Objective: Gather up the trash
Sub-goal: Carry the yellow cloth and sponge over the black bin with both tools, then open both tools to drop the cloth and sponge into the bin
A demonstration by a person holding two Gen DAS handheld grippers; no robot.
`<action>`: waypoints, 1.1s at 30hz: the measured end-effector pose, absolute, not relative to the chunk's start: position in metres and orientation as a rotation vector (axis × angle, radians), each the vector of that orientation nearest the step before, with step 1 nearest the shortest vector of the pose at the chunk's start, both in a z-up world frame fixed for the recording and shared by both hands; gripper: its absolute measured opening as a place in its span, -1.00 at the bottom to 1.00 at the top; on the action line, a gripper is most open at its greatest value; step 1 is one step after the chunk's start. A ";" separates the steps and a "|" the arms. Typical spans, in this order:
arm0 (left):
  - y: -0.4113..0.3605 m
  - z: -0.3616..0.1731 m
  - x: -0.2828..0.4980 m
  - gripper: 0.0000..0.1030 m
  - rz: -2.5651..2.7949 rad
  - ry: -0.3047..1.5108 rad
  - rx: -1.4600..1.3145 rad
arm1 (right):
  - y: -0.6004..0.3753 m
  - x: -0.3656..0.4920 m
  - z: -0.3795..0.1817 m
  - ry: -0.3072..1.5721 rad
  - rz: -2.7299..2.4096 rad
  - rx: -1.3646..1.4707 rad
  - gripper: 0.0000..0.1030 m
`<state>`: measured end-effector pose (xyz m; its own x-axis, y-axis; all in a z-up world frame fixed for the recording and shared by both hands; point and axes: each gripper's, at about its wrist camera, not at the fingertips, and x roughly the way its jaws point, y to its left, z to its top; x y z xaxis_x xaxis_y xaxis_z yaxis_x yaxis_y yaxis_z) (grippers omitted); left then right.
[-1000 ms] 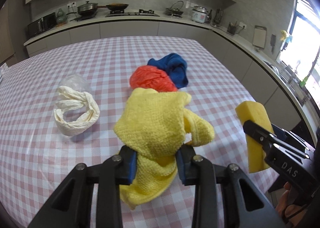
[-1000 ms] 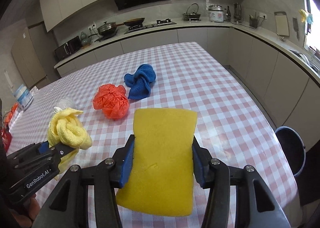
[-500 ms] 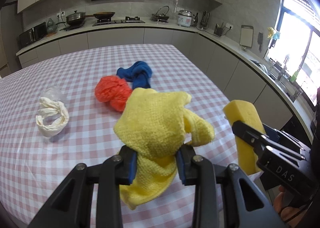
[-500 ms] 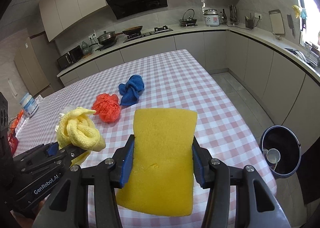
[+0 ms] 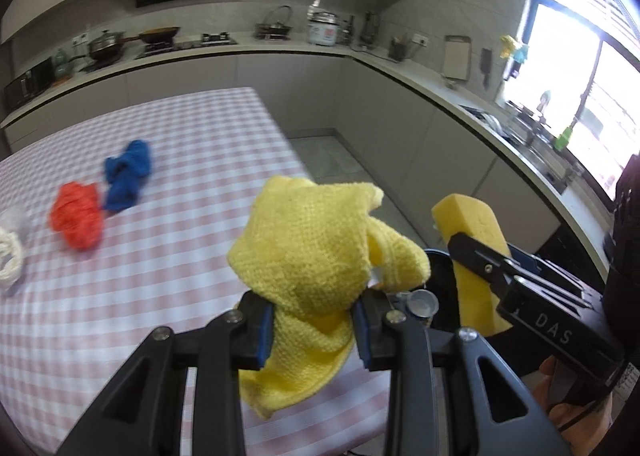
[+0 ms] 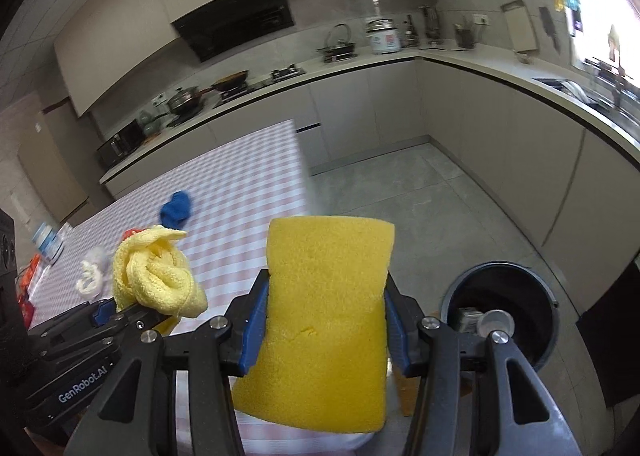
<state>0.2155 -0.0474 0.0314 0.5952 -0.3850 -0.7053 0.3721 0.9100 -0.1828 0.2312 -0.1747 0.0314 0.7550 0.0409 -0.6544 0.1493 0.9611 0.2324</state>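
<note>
Checked table (image 5: 192, 144); grey kitchen counter (image 5: 280, 54)

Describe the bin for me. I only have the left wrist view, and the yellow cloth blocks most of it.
Observer: In the right wrist view the black bin stands on the floor, lidless, with its mouth facing up. It is low and to the right of the sponge.
Operator: Check what is inside it.
Observer: A small metal cup lies inside with a pale scrap beside it. The rest of the inside is too dark to read.
Operator: Confirm the right grip.
Observer: The right tongs pinch the sponge by its two side edges between blue pads, with its broad face toward the camera.
</note>
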 end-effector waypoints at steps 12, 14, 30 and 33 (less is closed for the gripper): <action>-0.202 -0.013 0.229 -0.34 -0.636 0.944 0.057 | -0.356 0.193 -0.027 0.775 -0.317 0.382 0.03; -0.222 -0.031 0.233 -0.34 -0.639 0.987 0.060 | -0.380 0.192 -0.044 0.801 -0.336 0.401 0.04; -0.317 -0.142 0.262 0.12 -0.538 1.170 0.135 | -0.470 0.242 -0.157 0.968 -0.311 0.404 0.31; -0.321 -0.148 0.268 0.46 -0.509 1.167 0.145 | -0.477 0.247 -0.159 0.959 -0.339 0.390 0.46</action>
